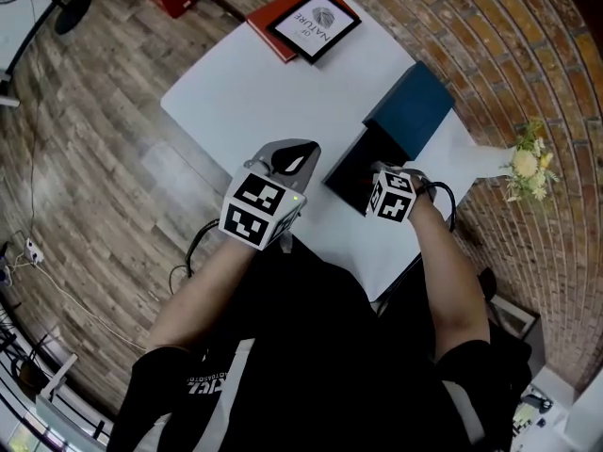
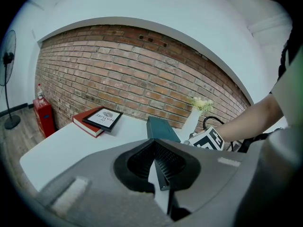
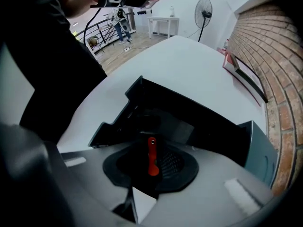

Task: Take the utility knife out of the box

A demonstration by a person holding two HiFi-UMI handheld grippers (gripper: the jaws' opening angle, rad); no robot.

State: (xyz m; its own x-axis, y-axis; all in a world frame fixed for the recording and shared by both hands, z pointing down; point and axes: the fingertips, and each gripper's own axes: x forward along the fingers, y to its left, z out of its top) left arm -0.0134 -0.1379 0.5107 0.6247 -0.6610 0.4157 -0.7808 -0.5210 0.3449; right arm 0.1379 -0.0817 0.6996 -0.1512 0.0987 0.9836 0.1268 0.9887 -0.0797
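An open dark box (image 1: 350, 169) lies on the white table (image 1: 245, 92), and its teal lid (image 1: 410, 109) stands open at the far side. My right gripper (image 1: 377, 182) points straight down into the box. In the right gripper view, a slim red utility knife (image 3: 152, 157) stands between the jaws of the right gripper (image 3: 151, 151), which are closed on it just above the box's black interior (image 3: 161, 119). My left gripper (image 1: 298, 151) hovers left of the box, over the table's near edge. The left gripper (image 2: 155, 148) has its jaw tips together and holds nothing.
A red book with a framed print on top (image 1: 309, 22) lies at the table's far corner. A white vase of flowers (image 1: 526, 163) stands to the right of the lid, near the brick wall. A red fire extinguisher (image 2: 41, 113) sits on the floor beyond the table.
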